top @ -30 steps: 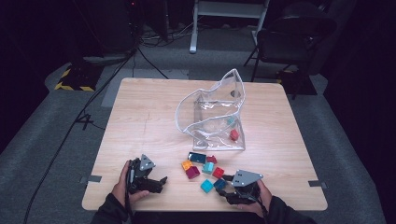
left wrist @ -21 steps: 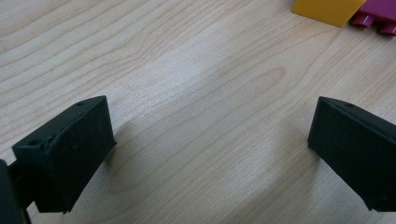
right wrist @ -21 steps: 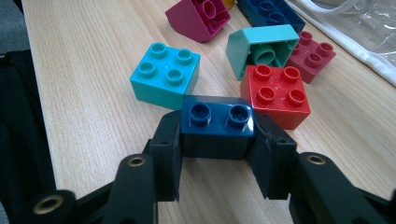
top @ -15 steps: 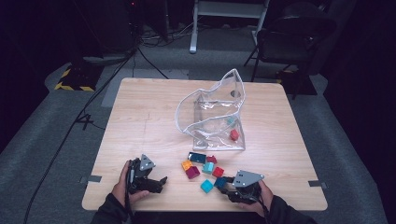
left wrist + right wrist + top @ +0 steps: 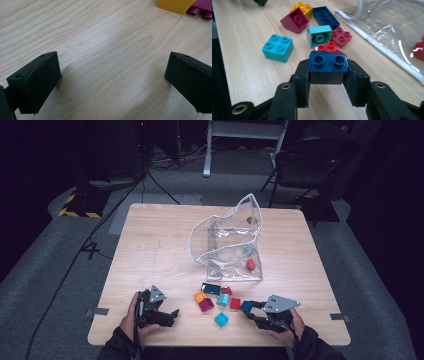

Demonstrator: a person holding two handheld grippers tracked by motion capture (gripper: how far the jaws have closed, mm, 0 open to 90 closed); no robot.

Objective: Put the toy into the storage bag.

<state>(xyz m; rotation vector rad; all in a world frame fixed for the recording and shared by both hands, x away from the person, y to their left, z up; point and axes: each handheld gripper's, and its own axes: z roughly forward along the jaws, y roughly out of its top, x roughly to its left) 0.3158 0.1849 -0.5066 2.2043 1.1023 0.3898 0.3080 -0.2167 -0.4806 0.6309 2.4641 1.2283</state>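
A glossy, studded blue brick (image 5: 328, 65) is pinched by the right gripper (image 5: 328, 82) near the grained wooden tabletop's (image 5: 150, 245) front edge; the left gripper's (image 5: 112, 77) matte jaws are spread.

A square wooden table (image 5: 150, 245) with a pale grain top stands in the middle of a dim room, lit from above so that it is the brightest thing there. Around it the floor (image 5: 60, 270) is grey carpet. At about 10 o'clock from the table a strip of yellow and black hazard tape (image 5: 76, 212) lies on the floor, and black cables (image 5: 100, 227) run from there toward the table's left edge. At 12 o'clock stands a white metal frame (image 5: 207, 150). At 2 o'clock is a dark chair (image 5: 312, 165). The far background is black.
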